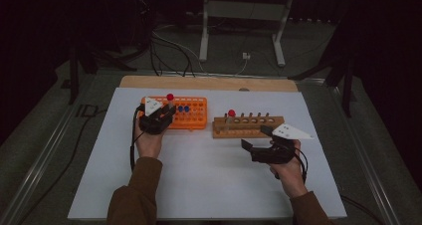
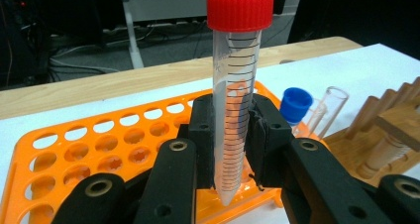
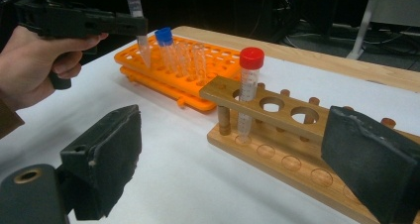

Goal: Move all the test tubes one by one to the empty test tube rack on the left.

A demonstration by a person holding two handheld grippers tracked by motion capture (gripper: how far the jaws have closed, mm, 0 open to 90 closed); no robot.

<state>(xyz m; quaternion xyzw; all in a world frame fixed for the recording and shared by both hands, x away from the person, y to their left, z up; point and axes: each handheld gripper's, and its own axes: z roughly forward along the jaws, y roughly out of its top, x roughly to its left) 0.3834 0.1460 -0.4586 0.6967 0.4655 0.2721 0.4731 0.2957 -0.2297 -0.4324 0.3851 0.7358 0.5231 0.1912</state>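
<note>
My left gripper (image 2: 232, 149) is shut on a clear red-capped tube (image 2: 236, 100), held upright with its tip just above the orange rack (image 2: 89, 144). From above, that gripper (image 1: 166, 113) and its tube (image 1: 170, 97) hover over the orange rack (image 1: 196, 116). Two blue-capped tubes (image 1: 183, 108) stand in the rack. A second red-capped tube (image 3: 248, 92) stands in the left end hole of the wooden rack (image 3: 292, 144). My right gripper (image 3: 237, 154) is open and empty, just in front of the wooden rack (image 1: 249, 126).
The racks sit on a white mat (image 1: 209, 175) over a wooden table (image 1: 209, 82). Empty clear tubes (image 3: 193, 60) stand in the orange rack beside the blue caps. Cables and a metal stand (image 1: 244, 16) lie on the floor beyond the table.
</note>
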